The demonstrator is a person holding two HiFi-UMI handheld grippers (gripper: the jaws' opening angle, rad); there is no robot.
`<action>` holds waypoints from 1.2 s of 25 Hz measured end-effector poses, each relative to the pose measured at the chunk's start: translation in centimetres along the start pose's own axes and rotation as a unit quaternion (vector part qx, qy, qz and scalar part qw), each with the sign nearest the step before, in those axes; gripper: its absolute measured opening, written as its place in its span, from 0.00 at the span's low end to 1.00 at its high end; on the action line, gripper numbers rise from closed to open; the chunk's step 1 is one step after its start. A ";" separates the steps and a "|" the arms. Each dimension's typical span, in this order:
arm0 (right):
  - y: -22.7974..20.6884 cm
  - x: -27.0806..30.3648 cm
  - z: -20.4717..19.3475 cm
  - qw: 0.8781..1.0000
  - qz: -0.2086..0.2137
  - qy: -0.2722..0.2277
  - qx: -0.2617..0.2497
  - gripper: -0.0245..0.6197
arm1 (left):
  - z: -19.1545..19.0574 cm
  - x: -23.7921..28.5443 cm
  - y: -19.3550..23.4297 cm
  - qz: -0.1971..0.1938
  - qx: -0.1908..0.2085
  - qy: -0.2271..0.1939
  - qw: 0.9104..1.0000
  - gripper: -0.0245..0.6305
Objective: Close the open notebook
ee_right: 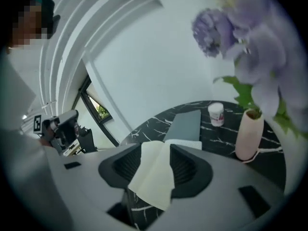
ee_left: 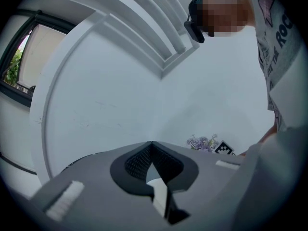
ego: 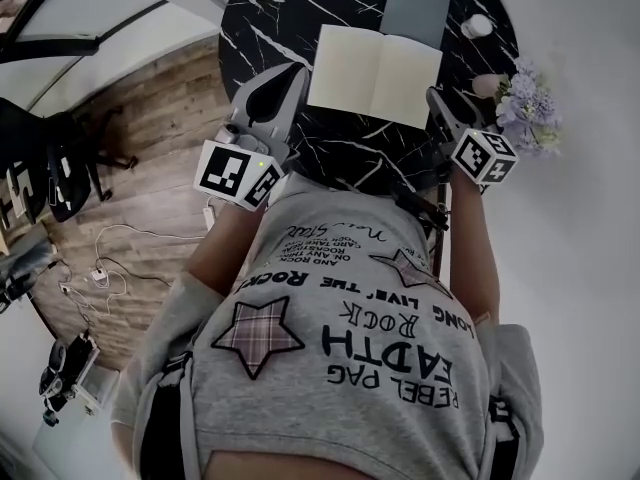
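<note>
Gaping, right gripper (ee_right: pixel 155 150) jaws straddle a page of the open notebook (ee_right: pixel 153 179); left gripper (ee_left: pixel 151 146) jaws sit together.

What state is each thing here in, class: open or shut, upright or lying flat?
Notebook: open, lying flat, pages up.
Grey book: closed, lying flat.
White tub: upright.
Vase: upright, holding purple flowers.
Left hand-held gripper: jaws together, nothing between them.
Right hand-held gripper: jaws apart, pads pressing on nothing.
</note>
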State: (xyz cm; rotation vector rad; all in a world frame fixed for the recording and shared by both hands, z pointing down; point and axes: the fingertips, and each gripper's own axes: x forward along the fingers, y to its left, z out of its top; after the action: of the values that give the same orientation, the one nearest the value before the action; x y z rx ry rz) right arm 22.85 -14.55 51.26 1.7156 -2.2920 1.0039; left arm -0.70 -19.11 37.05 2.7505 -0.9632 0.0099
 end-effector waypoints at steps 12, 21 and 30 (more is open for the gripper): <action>-6.7 3.9 -7.1 0.993 -0.054 0.100 0.028 0.35 | -1.2 -0.3 -0.9 -0.002 -0.008 0.009 1.000 0.04; -9.5 5.8 -8.2 0.989 -0.060 0.111 0.074 0.36 | -2.0 -0.7 -1.0 0.007 -0.009 0.019 1.000 0.04; -11.0 7.5 -8.7 0.983 -0.054 0.105 0.141 0.36 | -2.2 -1.1 -0.7 0.021 -0.006 0.024 0.999 0.04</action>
State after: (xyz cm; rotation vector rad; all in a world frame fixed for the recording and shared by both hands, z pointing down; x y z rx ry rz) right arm 27.38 -17.38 66.24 1.7113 -1.9810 1.4664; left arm -1.02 -17.45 38.91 2.7058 -1.0050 0.0775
